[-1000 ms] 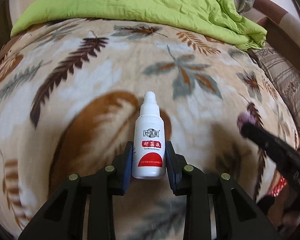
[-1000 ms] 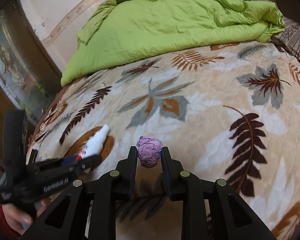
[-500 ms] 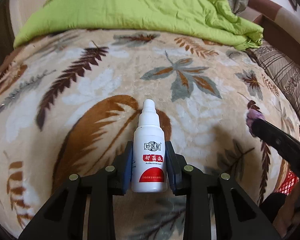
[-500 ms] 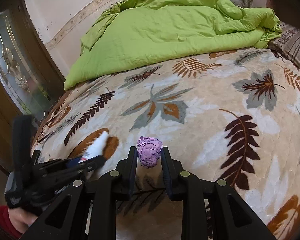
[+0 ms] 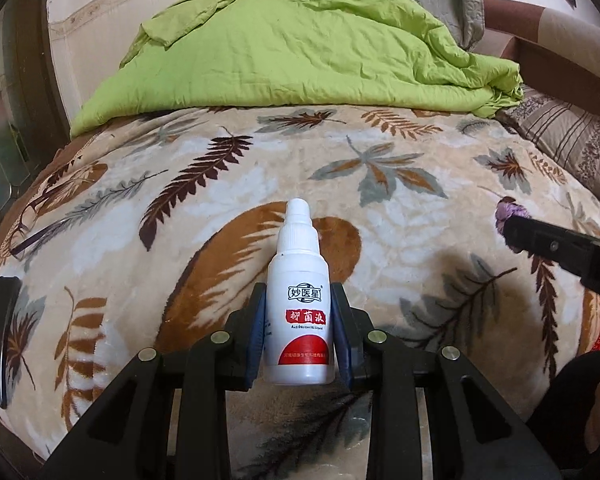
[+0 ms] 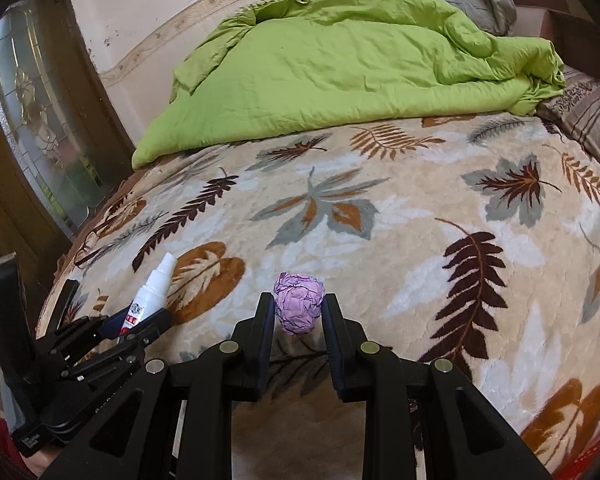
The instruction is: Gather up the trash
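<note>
A bed fills the room, spread with a cream fleece blanket [image 5: 204, 240] printed in brown and grey leaves, and a crumpled lime-green quilt [image 5: 300, 52] is heaped at its far end against a pale wall. At the far left a dark wooden door with patterned glass [image 6: 32, 120] stands beside the bed. On that side the left gripper [image 5: 299, 330] is held above the blanket with its two fingers closed tight against the sides of a small white dropper bottle [image 5: 300, 312], red label facing up and nozzle pointing away toward the quilt. Just to its right, the right gripper [image 6: 299, 316] has its fingers pressed in on a crumpled purple paper ball [image 6: 299, 304], which sits between the tips, lifted clear of the blanket or barely above it; I cannot tell which. Beyond it, at the far right edge, a brown striped pillow [image 5: 568, 148] lies against the quilt's corner.
</note>
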Tool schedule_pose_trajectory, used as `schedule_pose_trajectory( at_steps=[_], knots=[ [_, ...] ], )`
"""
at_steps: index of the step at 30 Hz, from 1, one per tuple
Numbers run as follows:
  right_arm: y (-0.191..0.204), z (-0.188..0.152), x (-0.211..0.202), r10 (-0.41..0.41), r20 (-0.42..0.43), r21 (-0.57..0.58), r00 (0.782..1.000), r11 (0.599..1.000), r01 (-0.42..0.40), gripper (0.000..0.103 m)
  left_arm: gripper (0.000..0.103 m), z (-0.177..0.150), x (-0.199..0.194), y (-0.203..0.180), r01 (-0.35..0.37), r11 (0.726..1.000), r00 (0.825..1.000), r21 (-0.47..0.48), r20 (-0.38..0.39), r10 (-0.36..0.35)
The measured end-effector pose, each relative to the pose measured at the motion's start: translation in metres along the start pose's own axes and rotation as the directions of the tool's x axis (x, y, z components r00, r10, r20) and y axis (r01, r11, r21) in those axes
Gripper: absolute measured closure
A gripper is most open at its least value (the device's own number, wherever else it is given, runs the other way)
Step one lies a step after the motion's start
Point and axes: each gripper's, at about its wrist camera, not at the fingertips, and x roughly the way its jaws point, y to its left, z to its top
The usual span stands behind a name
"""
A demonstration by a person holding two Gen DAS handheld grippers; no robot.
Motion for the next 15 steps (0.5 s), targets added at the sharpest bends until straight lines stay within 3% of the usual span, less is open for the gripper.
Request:
schedule_pose_trajectory(
  at_steps=[15],
  knots=[
    [0.0024, -0.0006, 0.0044, -0.024, -0.011, -0.019, 1.000, 1.000, 0.024, 0.077, 0.074, -0.0026, -0.0011, -0.0022, -0.008, 1.000, 1.000, 0.024, 0.021, 0.007]
  ],
)
